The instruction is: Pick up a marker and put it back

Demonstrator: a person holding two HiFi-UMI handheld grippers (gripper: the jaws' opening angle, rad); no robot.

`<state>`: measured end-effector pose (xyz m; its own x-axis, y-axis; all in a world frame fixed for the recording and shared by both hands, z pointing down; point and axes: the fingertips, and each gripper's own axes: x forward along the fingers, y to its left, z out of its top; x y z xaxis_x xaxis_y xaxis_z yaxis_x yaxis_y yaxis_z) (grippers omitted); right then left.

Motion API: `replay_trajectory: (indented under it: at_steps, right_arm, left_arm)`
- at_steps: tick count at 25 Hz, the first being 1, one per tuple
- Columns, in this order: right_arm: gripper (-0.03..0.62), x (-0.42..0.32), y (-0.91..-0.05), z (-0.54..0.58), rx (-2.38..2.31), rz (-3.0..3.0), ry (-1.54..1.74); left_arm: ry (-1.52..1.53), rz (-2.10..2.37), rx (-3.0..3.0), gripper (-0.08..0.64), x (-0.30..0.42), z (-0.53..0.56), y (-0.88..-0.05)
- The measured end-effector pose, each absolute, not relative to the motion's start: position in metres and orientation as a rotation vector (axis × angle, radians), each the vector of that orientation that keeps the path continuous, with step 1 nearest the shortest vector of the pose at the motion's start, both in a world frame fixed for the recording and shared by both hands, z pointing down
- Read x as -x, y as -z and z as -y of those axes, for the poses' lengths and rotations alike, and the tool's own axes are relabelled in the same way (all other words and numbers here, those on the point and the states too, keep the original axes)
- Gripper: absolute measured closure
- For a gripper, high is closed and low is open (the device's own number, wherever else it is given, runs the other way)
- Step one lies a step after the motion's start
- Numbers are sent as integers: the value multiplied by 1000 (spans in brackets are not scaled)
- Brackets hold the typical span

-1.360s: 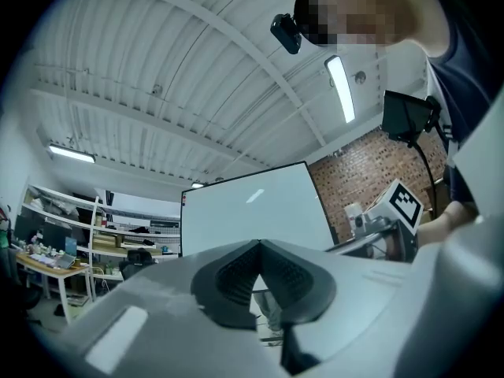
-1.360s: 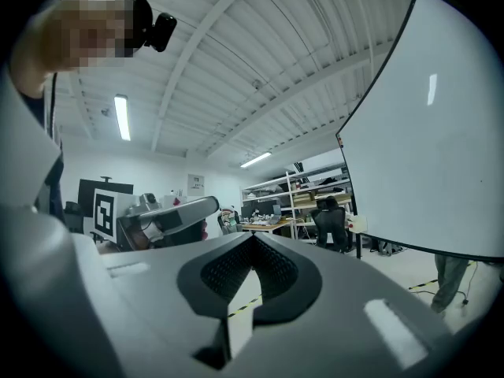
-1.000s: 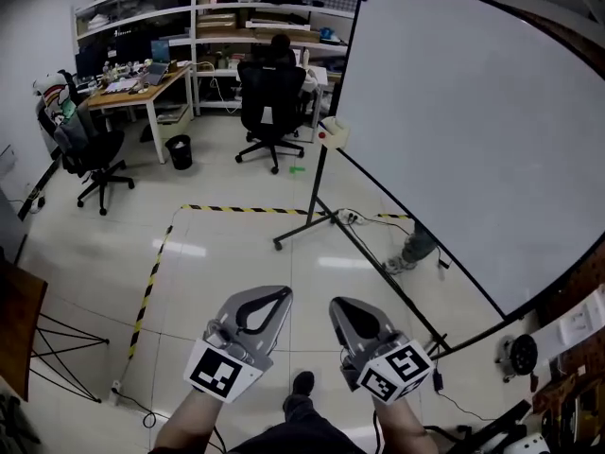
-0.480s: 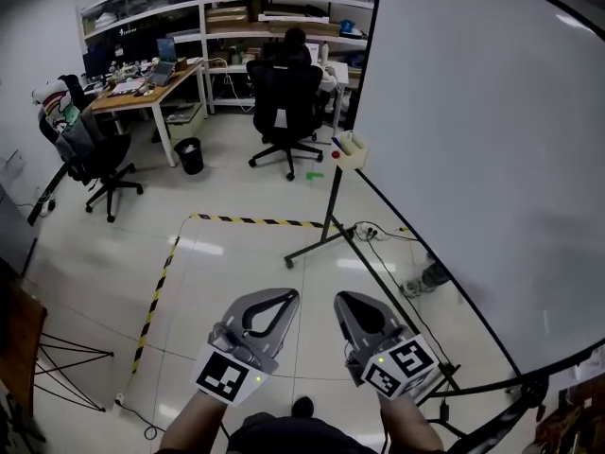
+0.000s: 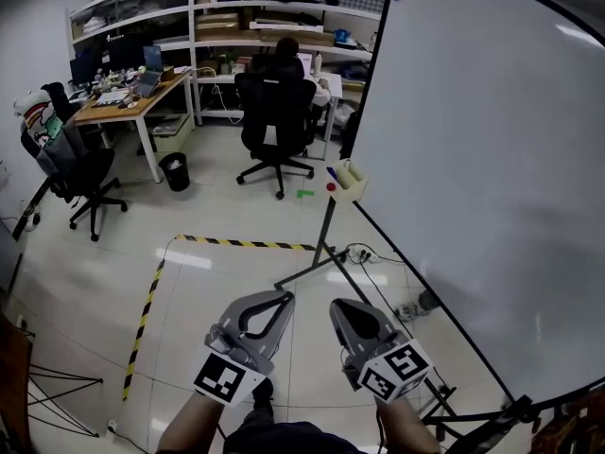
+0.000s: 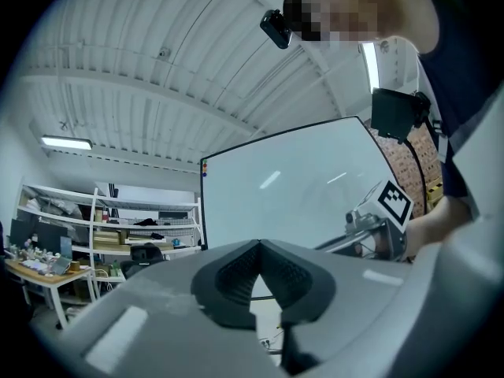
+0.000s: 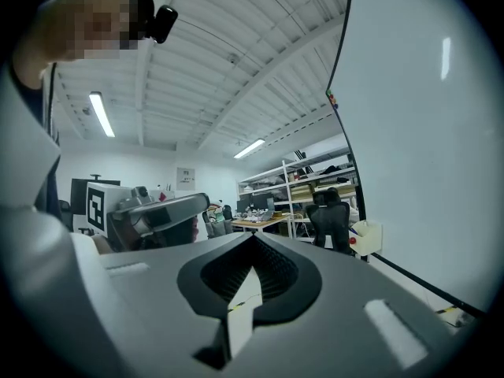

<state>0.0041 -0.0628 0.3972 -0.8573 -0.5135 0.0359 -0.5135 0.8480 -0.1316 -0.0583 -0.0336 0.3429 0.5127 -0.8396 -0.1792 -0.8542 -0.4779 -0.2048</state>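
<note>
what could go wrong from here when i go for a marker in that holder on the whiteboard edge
Tripping: the stand's floor bar and a power strip with cables lie on the floor between you and the marker holder, which is some way off.

Knocking: the left gripper and right gripper both have their jaws together and hold nothing. Arriving shut would probably shove the small holder hanging at the whiteboard edge rather than grip anything.

The head view looks forward and steeply down from standing height onto the glossy pale floor. The left gripper view sits directly behind the left claw, and the right gripper view sits behind the right claw. Both tilt upward. All three share the large black-framed whiteboard.
</note>
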Motion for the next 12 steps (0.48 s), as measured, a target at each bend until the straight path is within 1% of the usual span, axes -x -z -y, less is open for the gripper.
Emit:
replay_trajectory:
  at_steps: [8, 12]
  right_arm:
    - [592, 56, -396, 155, 949, -3041, 184]
    - [592, 71, -399, 193, 1011, -3039, 168]
  left_arm:
    - [-103, -1323, 2577, 560, 118, 139, -340]
    - [-107, -1257, 2609, 560, 133, 183, -343]
